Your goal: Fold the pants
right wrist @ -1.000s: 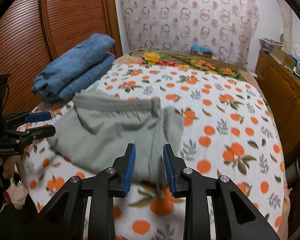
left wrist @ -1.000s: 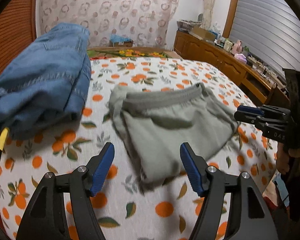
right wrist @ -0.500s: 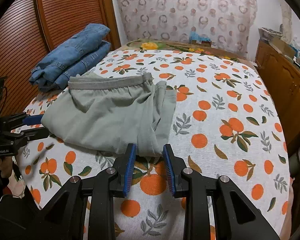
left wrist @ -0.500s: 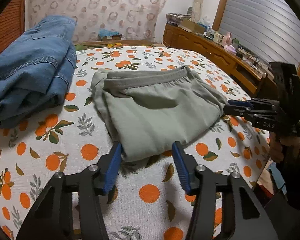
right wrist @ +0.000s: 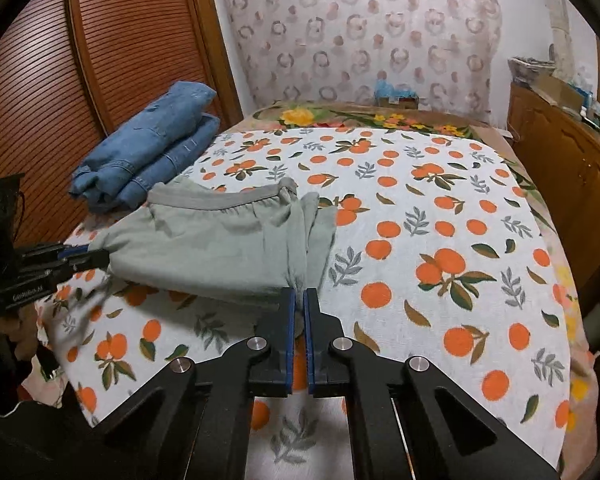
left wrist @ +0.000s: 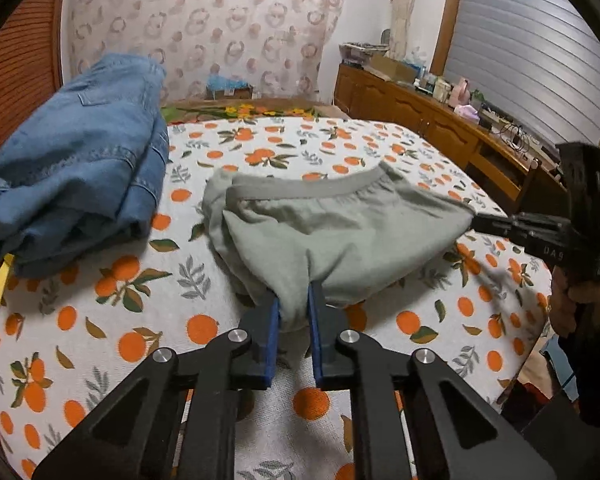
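While the green pants (left wrist: pixel 340 236) lie half folded on the bed (left wrist: pixel 100 320) with the orange-print sheet, both hand-held grippers have just pinched their near edge. A second ago the left hand-held gripper (left wrist: pixel 293 312) stood wide, with its blue pads on either side of the cloth and not touching it. Now its jaws are closing, and a fold of the near left corner is squeezed between the pads. The right hand-held gripper (right wrist: pixel 299 300) was narrow but free a moment ago — now it is closed tight on the near right corner of the pants, where the layers bunch up. In each view the other hand-held gripper shows at the side, holding its corner. The pants sit in the near half of the bed, waistband on the far side, and the near edge looks a little lifted off the sheet. The folded blue jeans (right wrist: pixel 148 152) rest just beside them on the far left. With both near corners held, it seems the next fold can start — likely carrying the near edge over toward the waistband.
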### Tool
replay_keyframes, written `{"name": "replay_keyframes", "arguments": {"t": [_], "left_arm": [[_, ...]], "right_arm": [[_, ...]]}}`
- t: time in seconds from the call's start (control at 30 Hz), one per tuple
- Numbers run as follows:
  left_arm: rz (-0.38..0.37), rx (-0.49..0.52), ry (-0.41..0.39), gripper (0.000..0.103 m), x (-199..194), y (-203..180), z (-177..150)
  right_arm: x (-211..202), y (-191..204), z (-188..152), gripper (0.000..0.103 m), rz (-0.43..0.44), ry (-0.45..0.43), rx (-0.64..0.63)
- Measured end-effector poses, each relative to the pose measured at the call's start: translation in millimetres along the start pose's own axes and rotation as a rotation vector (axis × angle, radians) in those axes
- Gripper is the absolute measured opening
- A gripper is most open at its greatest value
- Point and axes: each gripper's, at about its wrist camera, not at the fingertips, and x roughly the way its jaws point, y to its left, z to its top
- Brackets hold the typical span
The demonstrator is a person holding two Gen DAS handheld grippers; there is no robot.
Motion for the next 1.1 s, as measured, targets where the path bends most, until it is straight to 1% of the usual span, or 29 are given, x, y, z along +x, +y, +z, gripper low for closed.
{"name": "replay_keyframes", "arguments": {"t": [0.47,0.67,0.73,0.83,1.03,1.07,1.1], "left_arm": [[-0.026,-0.001,-0.027,0.014,-32.7,-3.6,-11.9],[-0.029,0.0,0.005,0.014,-29.6,-5.2,-24.5],[-0.03,-0.001,0.023,0.014,-26.7,-6.0,-30.0],[-0.035,-0.003,0.032,0.014,-27.9,-6.5,-36.9],[-0.028,-0.006,0.044,0.014,-26.6,-7.6,-38.4],[-0.03,-0.013,0.046,0.015,-26.5,-6.9,-38.3],[-0.03,-0.019,0.049,0.019,-26.6,-6.5,-37.8]], "right_arm": [[-37.8,14.7,-17.9,0.004,0.046,0.004,-0.027],[-44.9,15.4,-30.1,0.004,0.057,0.022,-0.019],[-45.2,12.6,-35.0,0.003,0.037,0.03,-0.011],[-48.5,8.5,-40.3,0.002,0.039,0.038,0.005],[-52.6,5.5,-42.5,0.002,0.03,0.037,0.016],[-52.6,6.2,-40.4,0.002,0.034,0.033,0.016],[-52.5,7.9,-38.2,0.002,0.036,0.028,0.013]]}}
